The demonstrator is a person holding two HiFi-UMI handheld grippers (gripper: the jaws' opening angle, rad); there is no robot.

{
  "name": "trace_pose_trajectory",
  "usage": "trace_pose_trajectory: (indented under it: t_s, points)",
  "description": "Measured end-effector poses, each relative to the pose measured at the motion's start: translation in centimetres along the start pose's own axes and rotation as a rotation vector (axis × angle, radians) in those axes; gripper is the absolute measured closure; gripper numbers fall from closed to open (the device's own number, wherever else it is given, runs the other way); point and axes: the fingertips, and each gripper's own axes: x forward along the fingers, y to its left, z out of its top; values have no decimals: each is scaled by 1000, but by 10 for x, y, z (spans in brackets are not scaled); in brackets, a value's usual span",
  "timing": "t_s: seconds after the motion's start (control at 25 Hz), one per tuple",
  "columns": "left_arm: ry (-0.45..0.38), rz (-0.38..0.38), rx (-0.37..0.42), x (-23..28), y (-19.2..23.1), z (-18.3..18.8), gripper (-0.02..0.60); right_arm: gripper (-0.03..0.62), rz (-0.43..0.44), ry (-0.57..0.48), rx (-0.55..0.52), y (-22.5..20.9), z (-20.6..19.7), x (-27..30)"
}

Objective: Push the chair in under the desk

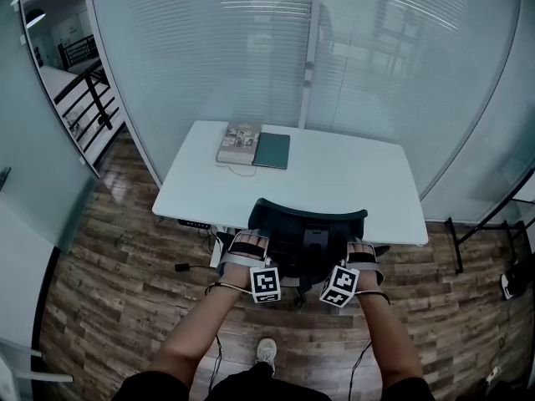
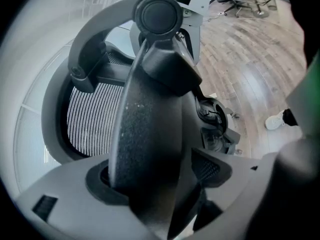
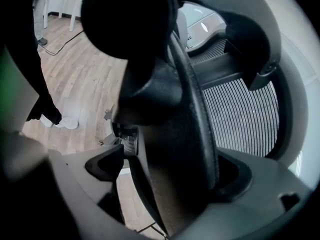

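We find the head view evenly lit by cool daylight through the frosted glass wall (image 1: pixel 209 57), with pale glare streaks across its blinds. The white desk (image 1: pixel 351 182) is bright, nearly washed out, and the wooden floor (image 1: pixel 109 257) carries a soft sheen. Straight lines bow toward the edges. In both gripper views we see strong fisheye rounding with black corners. The chair (image 2: pixel 150 134) frame looms close, dark and soft in focus, while its mesh back looks sharper. The floor behind gleams with reflected light.
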Motion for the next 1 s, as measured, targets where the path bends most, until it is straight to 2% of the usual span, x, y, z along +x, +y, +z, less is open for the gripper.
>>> trace_pose_trajectory:
  t_s: [0.32, 0.72, 1.0]
  points:
    - [1, -17, 7, 26, 19, -3, 184, 95, -1, 17, 7, -28, -3, 21]
    - [-18, 13, 17, 36, 29, -10, 190, 95, -32, 9, 4, -37, 7, 27]
    - [-21, 9, 17, 40, 32, -16, 199, 95, -11, 19, 14, -35, 10, 30]
